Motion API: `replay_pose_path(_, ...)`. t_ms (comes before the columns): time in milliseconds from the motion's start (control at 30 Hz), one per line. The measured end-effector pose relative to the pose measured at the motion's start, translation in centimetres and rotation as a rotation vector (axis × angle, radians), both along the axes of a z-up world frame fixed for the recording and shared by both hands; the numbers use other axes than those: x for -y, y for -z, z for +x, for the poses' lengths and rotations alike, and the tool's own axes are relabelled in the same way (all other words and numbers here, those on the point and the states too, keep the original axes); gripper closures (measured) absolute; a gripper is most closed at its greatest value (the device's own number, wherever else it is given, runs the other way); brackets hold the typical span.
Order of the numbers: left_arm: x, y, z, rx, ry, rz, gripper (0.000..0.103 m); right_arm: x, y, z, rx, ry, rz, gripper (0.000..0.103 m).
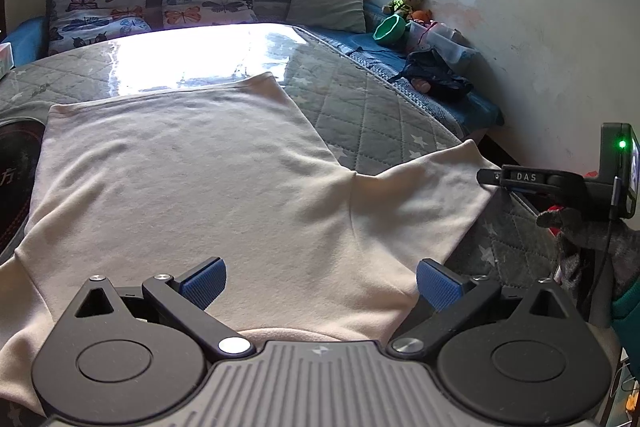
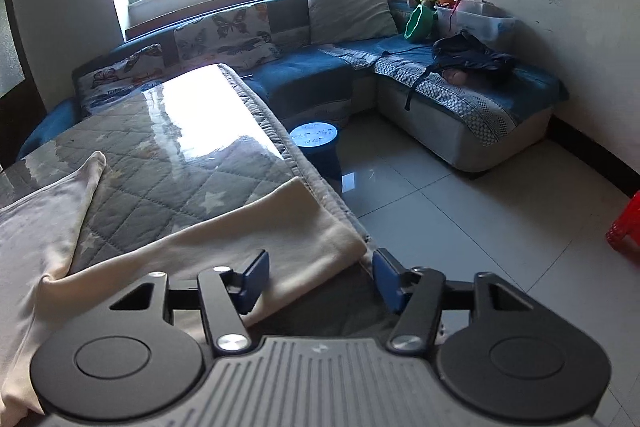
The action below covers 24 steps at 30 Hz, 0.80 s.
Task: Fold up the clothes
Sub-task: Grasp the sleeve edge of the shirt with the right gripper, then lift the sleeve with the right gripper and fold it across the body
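A cream T-shirt (image 1: 192,179) lies flat on a grey quilted table cover (image 1: 372,107), with one short sleeve (image 1: 424,203) spread to the right. My left gripper (image 1: 320,283) is open just above the shirt's near edge. My right gripper (image 2: 320,279) is open over the sleeve's end (image 2: 288,227) at the table's right edge; its left pad (image 2: 256,279) is over the cloth, its right pad (image 2: 388,279) past it. In the left wrist view the right gripper's fingers (image 1: 520,179) show at the sleeve tip.
A blue corner sofa (image 2: 320,75) with butterfly cushions (image 2: 228,35) stands behind the table, with dark clothes (image 2: 472,59), a clear bin (image 2: 480,19) and toys. A blue stool (image 2: 316,143) and red stool (image 2: 626,227) stand on the tile floor. A dark object (image 1: 16,167) lies left of the shirt.
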State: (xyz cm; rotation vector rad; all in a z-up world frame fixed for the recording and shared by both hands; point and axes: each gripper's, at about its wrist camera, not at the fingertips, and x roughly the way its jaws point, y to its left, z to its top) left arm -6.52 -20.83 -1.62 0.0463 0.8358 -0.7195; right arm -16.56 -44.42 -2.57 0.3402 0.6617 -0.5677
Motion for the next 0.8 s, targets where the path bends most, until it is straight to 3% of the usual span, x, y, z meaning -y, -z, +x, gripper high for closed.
replay_pose_path(167, 0.2, 0.1, -0.1, -0.001, 0.007, 0.003, 0.0, 0.4, 0.3, 0.8, -0.013, 0.01, -0.028, 0.054)
replay_pose_path(267, 0.2, 0.2, 0.0, -0.005, 0.005, 0.006, 0.0, 0.5, 0.3, 0.8, -0.01, 0.006, -0.041, 0.069)
replay_pose_path(333, 0.3, 0.2, 0.0, -0.004, 0.005, 0.009, 0.0, 0.7, 0.1, 0.7, -0.001, -0.002, -0.032, 0.089)
replay_pose_path(400, 0.4, 0.2, 0.0, -0.004, 0.006, 0.01, 0.0, 0.8, -0.1, 0.5, 0.01, -0.01, -0.016, 0.093)
replay_pose_path(800, 1.2, 1.5, -0.4, 0.005, 0.047, 0.052, 0.0, 1.2, -4.7, -1.9, 0.129, -0.094, 0.076, 0.095)
